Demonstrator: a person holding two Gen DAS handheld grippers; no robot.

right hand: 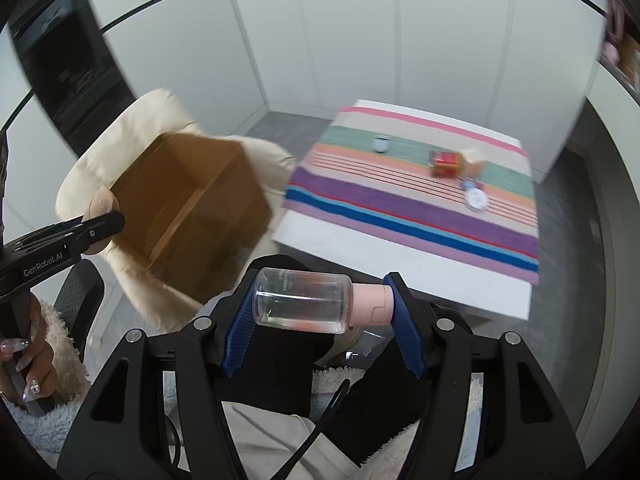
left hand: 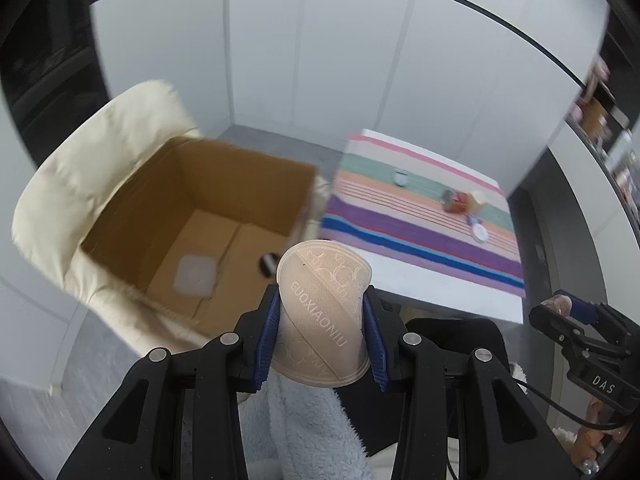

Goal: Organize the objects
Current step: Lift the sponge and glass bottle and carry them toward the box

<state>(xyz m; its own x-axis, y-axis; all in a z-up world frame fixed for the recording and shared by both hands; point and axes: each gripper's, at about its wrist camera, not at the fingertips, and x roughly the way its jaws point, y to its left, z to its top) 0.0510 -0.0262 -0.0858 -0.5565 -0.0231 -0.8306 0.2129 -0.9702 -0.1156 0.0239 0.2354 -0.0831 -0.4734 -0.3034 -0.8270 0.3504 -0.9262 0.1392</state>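
My left gripper (left hand: 322,326) is shut on a beige insole (left hand: 324,312) printed GUOXIAONIU, held at the near right edge of an open cardboard box (left hand: 192,216). The box holds a white square piece (left hand: 196,274) and a small dark item (left hand: 267,263). My right gripper (right hand: 320,312) is shut on a clear bottle (right hand: 304,304) with a pink cap, held sideways between the pads, near the person's lap. The left gripper with the insole also shows in the right wrist view (right hand: 96,228), beside the box (right hand: 196,208).
The box sits on a cream cushioned chair (left hand: 80,184). To the right stands a white table with a striped cloth (right hand: 400,200) carrying a red jar (right hand: 444,162), a round tin (right hand: 476,199) and a small grey item (right hand: 382,144). White cabinets stand behind.
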